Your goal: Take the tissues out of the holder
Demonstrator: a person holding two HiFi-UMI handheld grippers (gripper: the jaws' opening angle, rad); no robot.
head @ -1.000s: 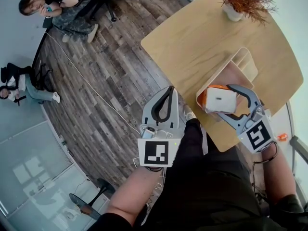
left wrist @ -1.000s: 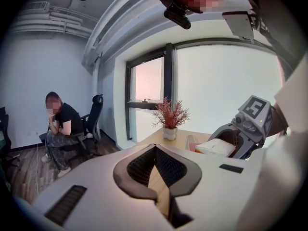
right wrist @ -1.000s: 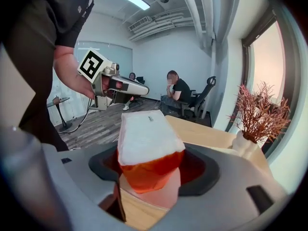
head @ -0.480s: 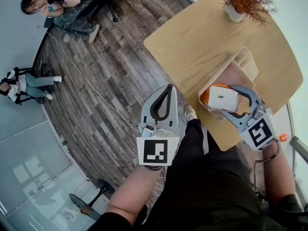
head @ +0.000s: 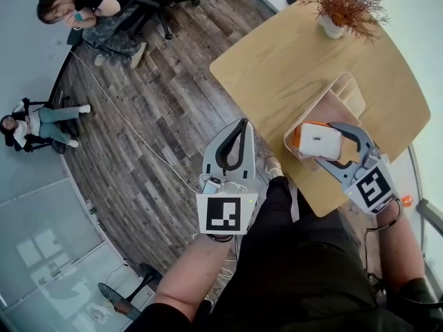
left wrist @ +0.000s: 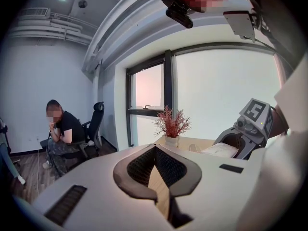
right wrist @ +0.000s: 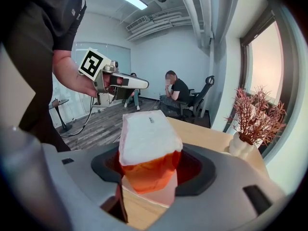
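A tissue pack (head: 317, 140), white on top with orange sides, sits at the near end of the wooden holder (head: 344, 92) on the table. My right gripper (head: 324, 148) is shut on the pack, one jaw on each side. In the right gripper view the pack (right wrist: 147, 138) fills the gap between the pads, and the right gripper (right wrist: 150, 160) presses on its orange sides. My left gripper (head: 240, 125) hangs off the table's near-left corner over the floor. Its jaws are shut with nothing between them, as the left gripper (left wrist: 155, 149) also shows in its own view.
The round-cornered wooden table (head: 284, 54) carries a potted red-brown plant (head: 344, 0) at its far edge. The holder has a narrow slotted section (head: 354, 87) at its far end. Two people sit on chairs (head: 90, 9) (head: 31, 124) across the wood floor. A cable (head: 131, 126) runs over the floor.
The right gripper's jaws have closed in on the tissue pack in the holder. The left gripper has stayed about where it was.
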